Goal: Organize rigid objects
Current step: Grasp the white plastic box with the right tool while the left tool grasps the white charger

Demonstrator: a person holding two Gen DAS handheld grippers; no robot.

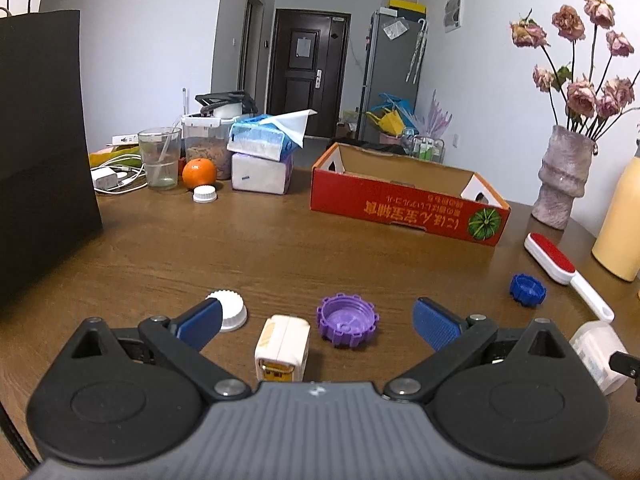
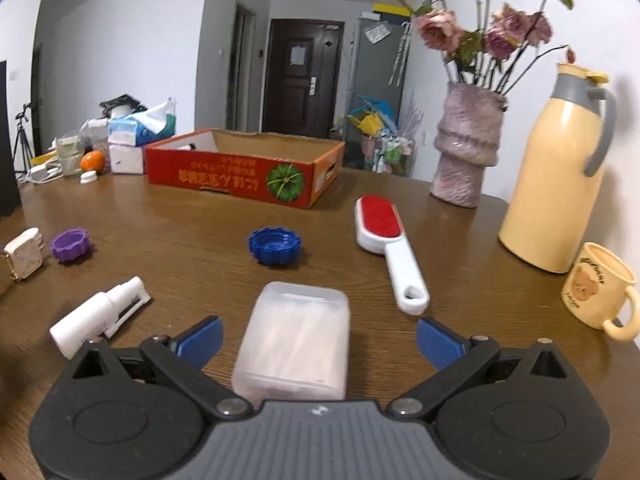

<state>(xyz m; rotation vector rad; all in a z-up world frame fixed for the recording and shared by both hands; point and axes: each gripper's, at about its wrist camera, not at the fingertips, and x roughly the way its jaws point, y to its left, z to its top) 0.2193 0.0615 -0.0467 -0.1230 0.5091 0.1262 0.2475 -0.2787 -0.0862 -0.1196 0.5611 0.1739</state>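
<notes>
Both wrist views low over table [image 1: 248,248], facing far door [image 1: 306,68]. Left view sits further left, close on purple cap [image 1: 347,320]. Shared: red box [image 2: 244,168], blue cap [image 2: 275,246], lint brush [image 2: 386,240], vase [image 1: 562,176].

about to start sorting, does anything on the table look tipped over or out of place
The white spray bottle lies on its side instead of upright. The purple cap and blue cap sit loose, open side up, with no bottles near them. Nothing looks spilled or broken.

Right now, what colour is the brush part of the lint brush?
Red, on a white handle: lint brush, clearest in the right wrist view.
</notes>
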